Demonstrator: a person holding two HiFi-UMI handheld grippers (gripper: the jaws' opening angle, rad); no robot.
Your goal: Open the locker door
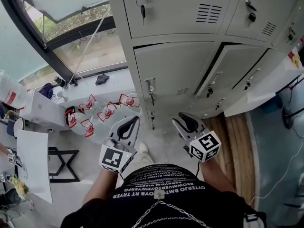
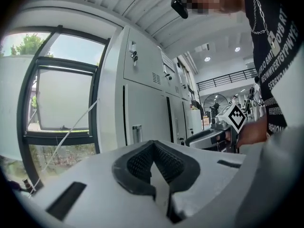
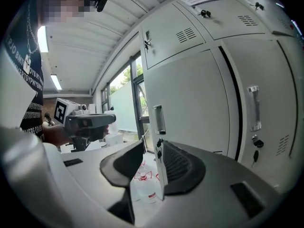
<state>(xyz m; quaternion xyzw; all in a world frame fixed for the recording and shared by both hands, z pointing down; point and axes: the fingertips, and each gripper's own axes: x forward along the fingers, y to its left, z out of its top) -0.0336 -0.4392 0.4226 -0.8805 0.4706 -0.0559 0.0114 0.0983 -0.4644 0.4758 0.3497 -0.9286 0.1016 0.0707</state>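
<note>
The grey locker door (image 1: 178, 70) with an upright handle (image 1: 150, 86) and hanging keys (image 1: 152, 99) faces me, with a dark gap along its right edge. My left gripper (image 1: 137, 119) hangs below it, apart from it, its jaws together with nothing between them. My right gripper (image 1: 182, 119) hovers beside it, jaws apart and empty. In the right gripper view the handle (image 3: 159, 119) and keys (image 3: 159, 150) stand just beyond the open right gripper (image 3: 152, 151). In the left gripper view the left gripper (image 2: 153, 145) points toward the door (image 2: 145, 113), still well short of it.
Several water bottles with red handles (image 1: 102, 112) stand on the floor left of the lockers, by white boxes (image 1: 43, 110) and a window (image 1: 71, 32). More locker doors run right (image 1: 247, 75) and above (image 1: 180, 6). A black-framed stand (image 1: 61, 165) sits at lower left.
</note>
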